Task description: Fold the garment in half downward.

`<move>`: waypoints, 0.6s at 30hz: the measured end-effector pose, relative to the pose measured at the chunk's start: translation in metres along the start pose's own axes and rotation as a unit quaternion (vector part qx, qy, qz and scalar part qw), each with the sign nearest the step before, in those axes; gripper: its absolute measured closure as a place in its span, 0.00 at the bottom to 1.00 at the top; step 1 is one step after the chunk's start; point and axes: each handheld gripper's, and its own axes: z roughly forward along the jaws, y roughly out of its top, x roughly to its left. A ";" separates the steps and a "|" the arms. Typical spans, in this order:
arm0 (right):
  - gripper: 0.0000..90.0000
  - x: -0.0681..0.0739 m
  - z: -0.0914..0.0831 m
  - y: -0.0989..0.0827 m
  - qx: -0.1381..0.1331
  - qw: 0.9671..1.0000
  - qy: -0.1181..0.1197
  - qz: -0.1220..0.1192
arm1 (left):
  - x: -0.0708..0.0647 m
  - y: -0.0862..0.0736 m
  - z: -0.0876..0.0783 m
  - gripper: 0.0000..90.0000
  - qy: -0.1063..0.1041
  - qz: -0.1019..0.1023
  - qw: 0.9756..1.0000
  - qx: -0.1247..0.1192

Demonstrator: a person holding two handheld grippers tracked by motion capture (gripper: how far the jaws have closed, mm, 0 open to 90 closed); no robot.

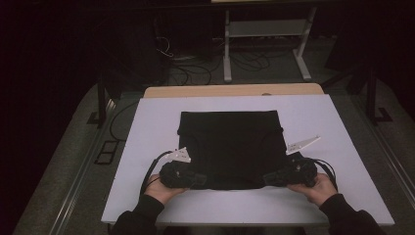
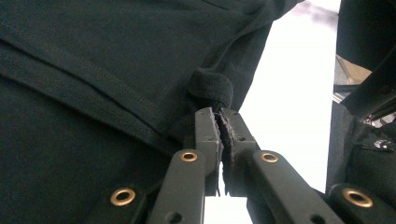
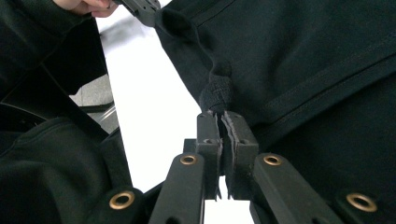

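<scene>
A black garment (image 1: 230,147) lies folded flat on the white table top (image 1: 161,117). My left gripper (image 1: 203,180) is shut on its near left corner, and my right gripper (image 1: 266,178) is shut on its near right corner. In the left gripper view the jaws are pressed together on a bunched fold of the black cloth (image 2: 212,88), with the left gripper (image 2: 218,114) tip right below it. The right gripper view has the same sight: the right gripper (image 3: 223,116) pinches a rolled bit of the cloth (image 3: 217,93). Stitched seams run across the fabric (image 3: 327,74).
The white board rests on a wooden table (image 1: 235,90) whose far edge shows behind it. Beyond it stand a white metal rack (image 1: 266,39) and cables on the floor (image 1: 195,68). A dark stand (image 1: 103,105) is at the table's left. The person's dark sleeves (image 1: 142,218) come in at the near edge.
</scene>
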 end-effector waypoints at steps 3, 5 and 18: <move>0.94 0.002 -0.001 -0.002 0.002 1.000 0.000 -0.006 | -0.002 -0.002 -0.002 0.95 0.000 -0.004 1.000 -0.001; 0.94 0.003 -0.001 -0.002 0.002 1.000 -0.001 -0.007 | -0.002 -0.003 -0.003 0.95 0.000 -0.003 1.000 0.001; 0.93 0.005 0.002 -0.005 0.016 1.000 0.000 -0.008 | -0.009 -0.005 0.000 0.94 -0.010 0.008 1.000 0.020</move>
